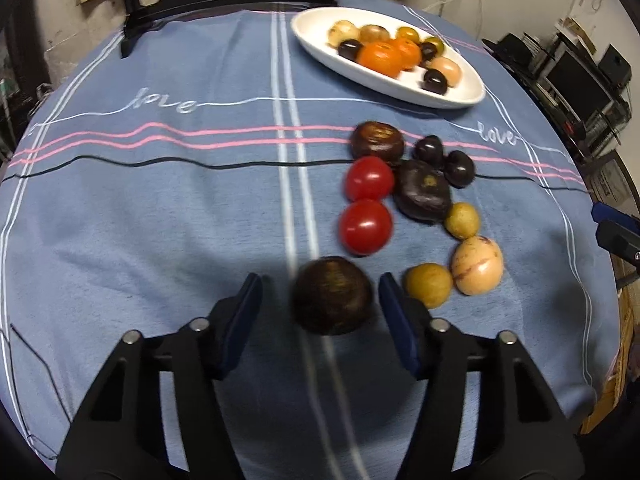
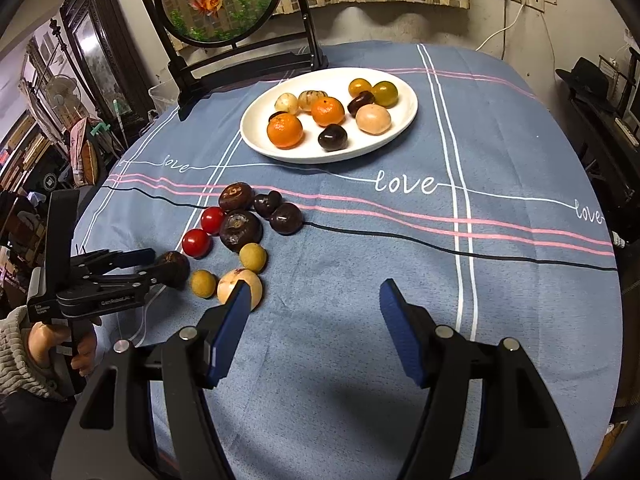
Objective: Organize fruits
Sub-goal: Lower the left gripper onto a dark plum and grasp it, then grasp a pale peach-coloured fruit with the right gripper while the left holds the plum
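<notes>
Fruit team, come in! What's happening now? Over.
Left gripper open around dark brown fruit, fingers not pressing. Right gripper open, empty. Plate partly filled. Yellow fruit crowds one finger.

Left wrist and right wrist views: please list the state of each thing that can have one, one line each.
Left gripper: open around the dark brown round fruit, pads not pressing.
Right gripper: open, empty.
White oval plate: holds fruits, flat on the cloth.
Two red cherry tomatoes: loose on the blue striped tablecloth.
Pale peach round fruit: on the cloth.
</notes>
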